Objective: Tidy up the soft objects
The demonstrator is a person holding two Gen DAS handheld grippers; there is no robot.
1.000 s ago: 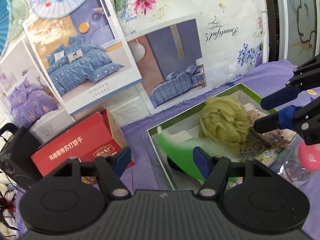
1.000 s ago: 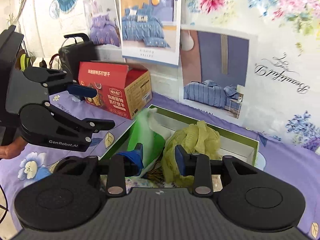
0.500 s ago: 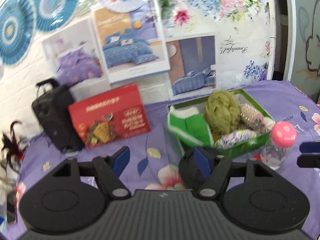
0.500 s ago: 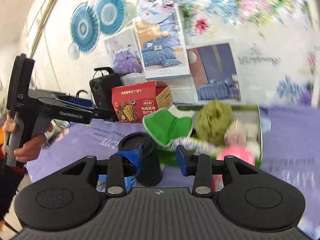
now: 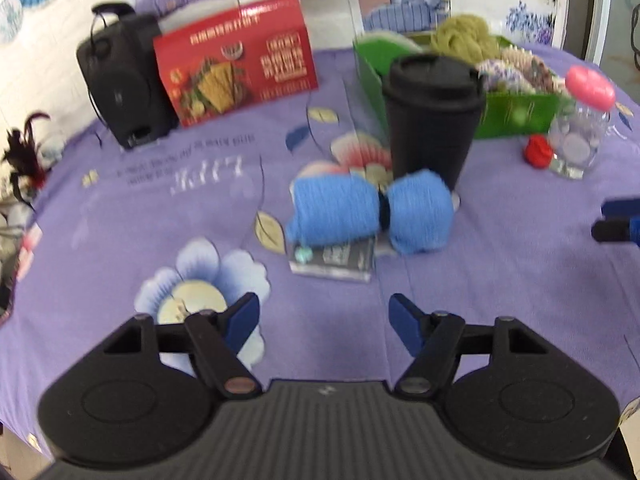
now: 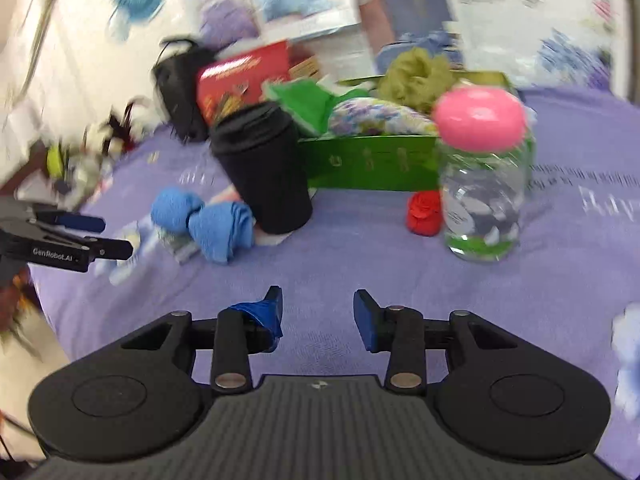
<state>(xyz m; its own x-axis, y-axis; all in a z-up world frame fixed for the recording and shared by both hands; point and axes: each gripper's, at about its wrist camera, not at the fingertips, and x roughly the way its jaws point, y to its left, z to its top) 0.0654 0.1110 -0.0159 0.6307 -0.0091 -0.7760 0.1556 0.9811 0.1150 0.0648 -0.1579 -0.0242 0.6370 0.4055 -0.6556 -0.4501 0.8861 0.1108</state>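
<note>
A blue rolled cloth bundle [image 5: 370, 212] lies on the purple tablecloth, partly on a small dark packet [image 5: 332, 262], in front of a black cup [image 5: 432, 116]. It also shows in the right wrist view [image 6: 204, 222]. A green box [image 5: 516, 114] at the back holds a green cloth [image 6: 312, 100], an olive knit ball [image 5: 464, 34] and floral cloths [image 6: 376, 116]. A small red soft piece [image 6: 424, 212] lies beside a jar. My left gripper [image 5: 324, 322] is open and empty, short of the blue bundle. My right gripper [image 6: 318, 312] is open and empty above bare cloth.
A clear jar with a pink lid [image 6: 482, 172] stands in front of the green box. A red carton [image 5: 236, 60] and a black speaker [image 5: 120, 80] stand at the back left. Clutter with black feathers [image 5: 22, 160] lies at the table's left edge.
Both grippers have pulled back from the green box toward the table's near side. The green cloth stays in the box. The blue bundle and black cup have come into view.
</note>
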